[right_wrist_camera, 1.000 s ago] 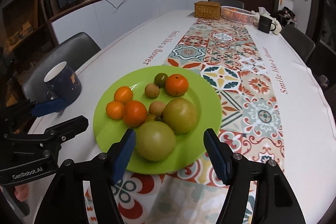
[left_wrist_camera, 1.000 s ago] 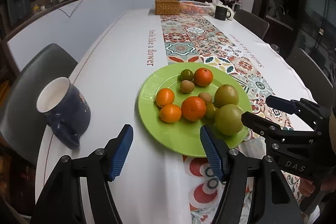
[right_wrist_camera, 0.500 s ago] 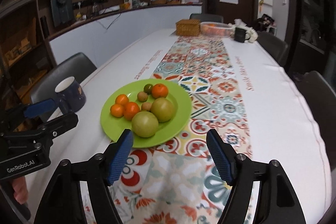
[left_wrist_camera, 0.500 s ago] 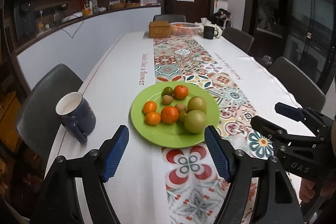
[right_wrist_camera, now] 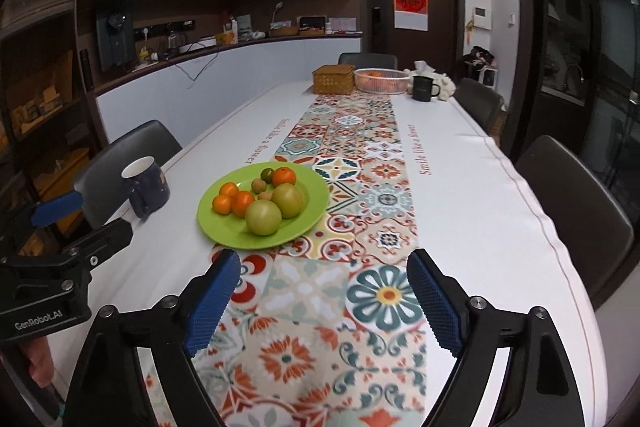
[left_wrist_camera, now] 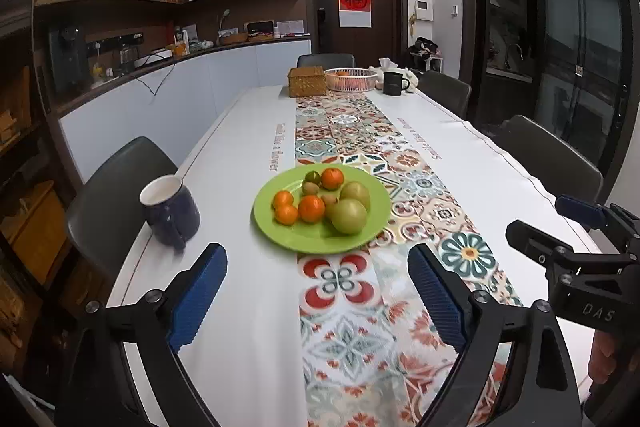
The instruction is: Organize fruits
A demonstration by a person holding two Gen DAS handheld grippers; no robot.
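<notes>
A green plate (left_wrist_camera: 280, 235) (right_wrist_camera: 308, 223) lies on the table's patterned runner. It holds several small oranges (left_wrist_camera: 311, 208) (right_wrist_camera: 243, 203), two large green fruits (left_wrist_camera: 349, 216) (right_wrist_camera: 263, 217), a few small brown fruits and one small dark green fruit. My left gripper (left_wrist_camera: 318, 301) is open and empty, held back from the plate above the near table end; it also shows at the left of the right wrist view (right_wrist_camera: 80, 215). My right gripper (right_wrist_camera: 324, 301) is open and empty, near the runner's front; it also shows at the right of the left wrist view (left_wrist_camera: 560, 215).
A dark blue mug (left_wrist_camera: 170, 213) (right_wrist_camera: 145, 185) stands left of the plate near the table edge. A wicker box (left_wrist_camera: 306, 81), a white basket of fruit (left_wrist_camera: 351, 79) and a black mug (left_wrist_camera: 394, 83) stand at the far end. Dark chairs line both sides.
Both grippers have pulled back and up from the plate, which now looks smaller and farther. Both stay open and empty. The fruit has not moved.
</notes>
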